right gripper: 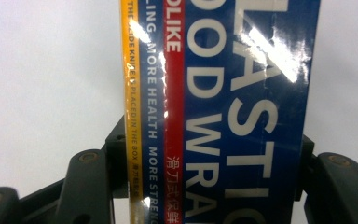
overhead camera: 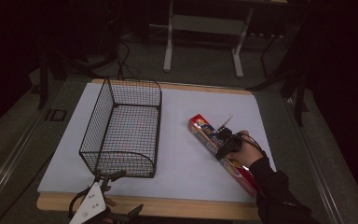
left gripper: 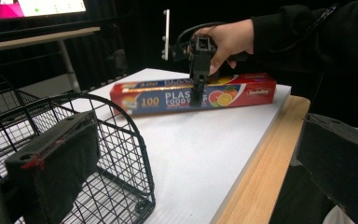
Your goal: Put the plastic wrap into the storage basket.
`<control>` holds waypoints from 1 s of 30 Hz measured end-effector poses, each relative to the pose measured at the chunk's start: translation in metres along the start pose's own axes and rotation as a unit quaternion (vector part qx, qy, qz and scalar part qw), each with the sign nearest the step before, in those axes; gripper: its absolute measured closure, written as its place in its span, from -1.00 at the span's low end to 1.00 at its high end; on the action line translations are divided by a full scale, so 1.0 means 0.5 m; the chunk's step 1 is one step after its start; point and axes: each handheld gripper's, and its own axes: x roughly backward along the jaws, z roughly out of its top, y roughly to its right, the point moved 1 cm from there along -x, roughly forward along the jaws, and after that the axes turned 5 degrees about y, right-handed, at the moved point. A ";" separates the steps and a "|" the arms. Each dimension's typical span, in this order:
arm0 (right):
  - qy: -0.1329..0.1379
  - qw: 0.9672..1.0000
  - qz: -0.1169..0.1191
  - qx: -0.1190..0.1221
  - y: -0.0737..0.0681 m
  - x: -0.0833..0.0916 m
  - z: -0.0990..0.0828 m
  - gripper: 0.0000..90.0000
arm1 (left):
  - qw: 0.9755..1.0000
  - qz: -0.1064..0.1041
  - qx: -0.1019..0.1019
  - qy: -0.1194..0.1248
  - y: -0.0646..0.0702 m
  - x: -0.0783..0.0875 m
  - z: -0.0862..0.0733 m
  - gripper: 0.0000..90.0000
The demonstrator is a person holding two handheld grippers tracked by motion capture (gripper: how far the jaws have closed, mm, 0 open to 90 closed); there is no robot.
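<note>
In the high view one wire basket [overhead camera: 123,130] and one long box of plastic food wrap [overhead camera: 221,154] lie on the white board [overhead camera: 182,135] covering the counter [overhead camera: 168,207]. The box sits right of the basket, well apart from it, its long axis running diagonally from the far middle toward the near right edge. The right gripper [overhead camera: 224,145] is down on the box near its middle. The left gripper [overhead camera: 103,185] rests at the near edge, just before the basket.

In the left gripper view its own fingers [left gripper: 51,163] stand wide apart, the basket's arched end [left gripper: 116,140] between them. Beyond, the box [left gripper: 168,95] lies crosswise, the right gripper [left gripper: 196,95] gripping it from above.

In the right gripper view the fingers [right gripper: 86,186] straddle the box [right gripper: 223,102], touching both sides.
</note>
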 end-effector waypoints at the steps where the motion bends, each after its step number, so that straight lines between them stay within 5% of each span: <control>1: 0.003 1.000 -0.002 0.001 0.003 0.005 0.001 -0.11 | 1.000 0.000 0.000 0.000 0.000 0.000 0.000 -1.00; 14: 0.042 0.999 -0.007 -0.015 -0.003 0.078 0.032 -0.11 | 1.000 0.000 -0.001 -0.001 0.001 -0.001 0.000 -1.00; 30: 0.100 0.995 -0.002 -0.005 -0.062 0.146 0.130 -0.11 | 1.000 0.001 0.000 0.000 0.000 0.000 0.000 -1.00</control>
